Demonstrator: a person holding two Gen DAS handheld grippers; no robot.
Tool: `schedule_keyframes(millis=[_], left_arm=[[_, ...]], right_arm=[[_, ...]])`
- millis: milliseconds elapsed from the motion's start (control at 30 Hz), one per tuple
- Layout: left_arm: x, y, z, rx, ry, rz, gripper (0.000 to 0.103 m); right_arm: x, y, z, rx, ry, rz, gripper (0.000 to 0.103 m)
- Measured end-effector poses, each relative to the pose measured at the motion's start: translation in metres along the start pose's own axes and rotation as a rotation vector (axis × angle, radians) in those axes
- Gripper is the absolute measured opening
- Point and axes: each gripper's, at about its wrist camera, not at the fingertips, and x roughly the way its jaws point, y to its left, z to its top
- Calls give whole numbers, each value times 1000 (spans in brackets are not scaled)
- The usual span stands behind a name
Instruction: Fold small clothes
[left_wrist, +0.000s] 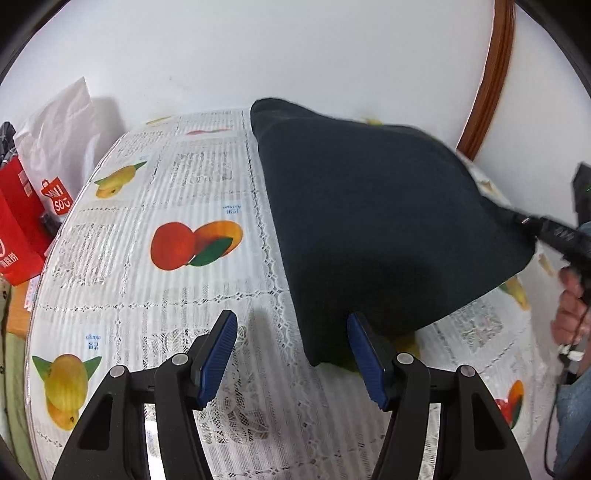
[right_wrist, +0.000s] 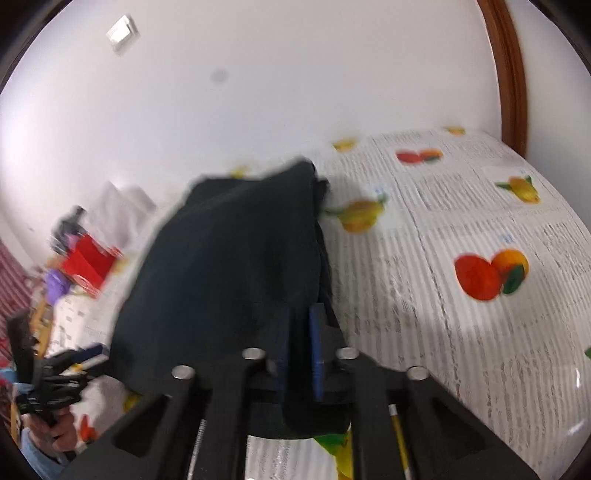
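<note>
**Dark Garment Lifted by One Corner Over the Fruit-Print Table**

While the right gripper (right_wrist: 299, 354) stood clenched on a corner of the dark garment (left_wrist: 369, 221), its blue pads pressed together with the fabric bunched between them, the left gripper (left_wrist: 291, 350) hung released, its two blue-padded fingers (left_wrist: 218, 354) spread wide and holding nothing. From where I stood, the left tool's right-hand finger sat just beside the low near corner of the cloth, though I could not tell whether it touched.

The garment (navy or near black, plain, with no print I could make out) was raised off the table at the pinched corner and draped down from there like a tent, its far edge resting on the tablecloth (left_wrist: 184, 295) near the wall. In the left wrist view the right tool showed at the far right, its tip buried in the stretched corner, with the person's hand (left_wrist: 569, 314) gripping the handle below.

Beneath it all lay a white lace-patterned tablecloth printed with oranges (left_wrist: 195, 245) and yellow fruit. At the left edge of the table stood a red box (left_wrist: 22, 221) and a white paper bag (left_wrist: 62, 125) with a red logo, well apart from the cloth. A white wall rose behind, with a brown wooden frame (left_wrist: 491, 74) curving up at the right.
</note>
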Motion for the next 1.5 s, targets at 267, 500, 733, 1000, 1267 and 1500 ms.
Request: schedule_keyframes(millis=[267, 500, 733, 1000, 1267, 1500], left_arm=[[1, 5, -1, -27, 12, -24, 61], [-6, 4, -7, -11, 18, -31, 61], [-5, -11, -32, 88, 36, 11, 60], [-10, -16, -25, 57, -6, 11, 48], [-10, -31, -16, 58, -43, 63, 14], [-19, -26, -25, 32, -13, 54, 13]], right_arm=[[1, -3, -5, -22, 28, -57, 3], [-21, 15, -14, -86, 27, -165, 6], [-38, 31, -47, -212, 62, -249, 31], [-31, 16, -71, -161, 129, -253, 32], [-25, 14, -85, -115, 153, -223, 32], [-42, 9, -76, -99, 96, -218, 33]])
